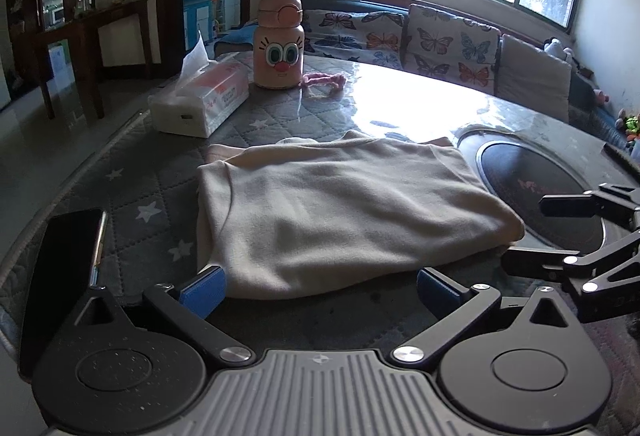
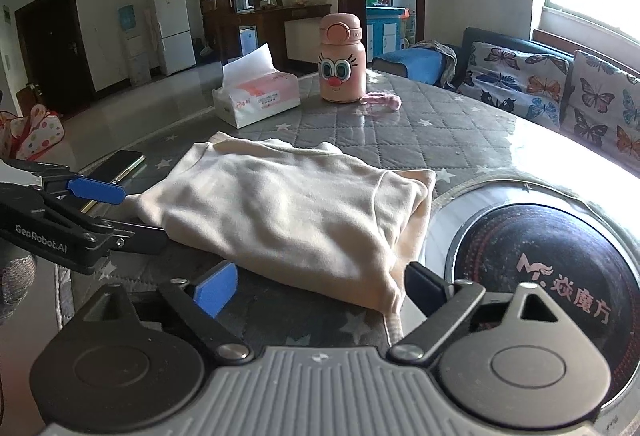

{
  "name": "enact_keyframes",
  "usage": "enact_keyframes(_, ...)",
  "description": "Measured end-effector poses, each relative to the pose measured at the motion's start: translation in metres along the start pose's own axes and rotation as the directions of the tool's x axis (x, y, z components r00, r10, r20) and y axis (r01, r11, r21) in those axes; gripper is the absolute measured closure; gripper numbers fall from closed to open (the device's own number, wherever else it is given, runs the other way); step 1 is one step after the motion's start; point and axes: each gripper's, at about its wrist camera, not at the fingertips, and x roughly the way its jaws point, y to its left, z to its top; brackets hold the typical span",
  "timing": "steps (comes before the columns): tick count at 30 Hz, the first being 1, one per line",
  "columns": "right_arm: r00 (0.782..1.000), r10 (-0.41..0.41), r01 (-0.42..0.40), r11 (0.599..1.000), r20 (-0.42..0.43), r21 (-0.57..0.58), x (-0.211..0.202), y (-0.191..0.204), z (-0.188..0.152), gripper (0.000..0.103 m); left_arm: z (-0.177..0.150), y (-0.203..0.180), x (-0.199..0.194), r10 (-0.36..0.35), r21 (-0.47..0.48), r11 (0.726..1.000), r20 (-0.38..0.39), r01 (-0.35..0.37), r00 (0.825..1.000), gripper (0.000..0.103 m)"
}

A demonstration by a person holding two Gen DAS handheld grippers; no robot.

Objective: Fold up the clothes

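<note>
Cream garment, folded into a compact rectangle, is lying on the quilted bench between my left gripper and right gripper, whose jaws I am holding spread and empty, judging the fold finished and released.

Tissue box, cartoon-faced bottle, phone on table

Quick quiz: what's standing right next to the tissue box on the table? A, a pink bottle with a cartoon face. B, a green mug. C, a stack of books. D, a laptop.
A: a pink bottle with big cartoon eyes and a red nose stands just beside the tissue box, behind the folded cream garment.
</note>
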Motion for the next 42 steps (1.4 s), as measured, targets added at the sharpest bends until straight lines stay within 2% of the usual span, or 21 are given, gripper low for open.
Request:
enact_keyframes(8,1.0,-0.013,0.013,1.0,0.01,0.007,-0.004,0.005,-0.008,0.0,-0.008,-0.007,-0.001,0.022,0.012,1.0,-0.01,-0.022,1.0,0.0)
enact_keyframes(19,1.0,-0.022,0.022,1.0,0.016,0.01,-0.007,0.009,-0.014,0.0,-0.013,-0.011,-0.006,0.057,0.021,0.998,0.0,-0.057,0.998,0.0)
enact_keyframes(42,0.996,-0.058,0.057,0.998,0.063,0.024,-0.029,0.007,-0.012,0.0,-0.013,-0.025,-0.014,0.042,0.037,0.998,0.024,-0.042,0.999,0.0)
